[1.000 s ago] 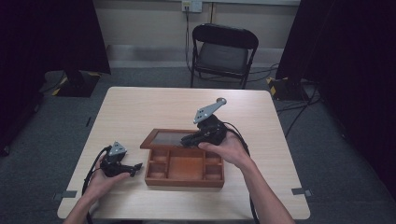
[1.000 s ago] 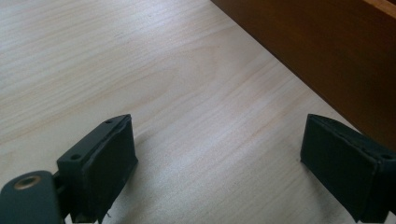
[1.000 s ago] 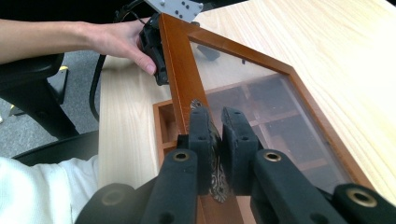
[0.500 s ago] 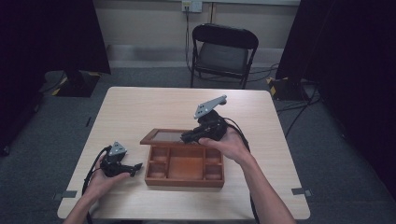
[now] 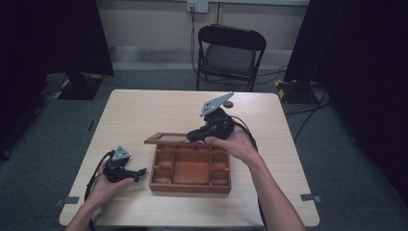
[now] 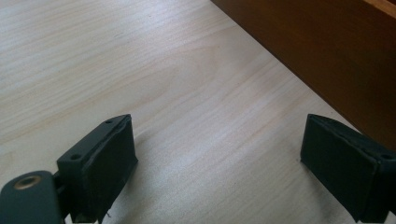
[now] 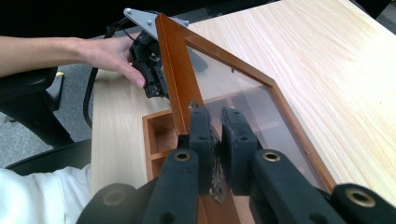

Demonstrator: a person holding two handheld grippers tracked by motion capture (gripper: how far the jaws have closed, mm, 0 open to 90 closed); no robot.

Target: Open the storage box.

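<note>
One chair [image 5: 231, 53] (beyond table [image 5: 144, 110])

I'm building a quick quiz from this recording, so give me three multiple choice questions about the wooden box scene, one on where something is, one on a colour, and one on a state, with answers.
1. Where is the left gripper?
A. On the table left of the wooden box
B. Inside the box
C. On the chair

2. What colour is the folding chair behind the table?
A. White
B. Black
C. Red

3. How is the box's glass lid?
A. Flat shut
B. Lying apart on the table
C. Raised partway, its front edge pinched by the right gripper

Answers: 1 A, the high view shows it beside the box's left wall. 2 B, frame and seat are black. 3 C, the right gripper view shows the jaws closed on the tilted lid's frame.
</note>
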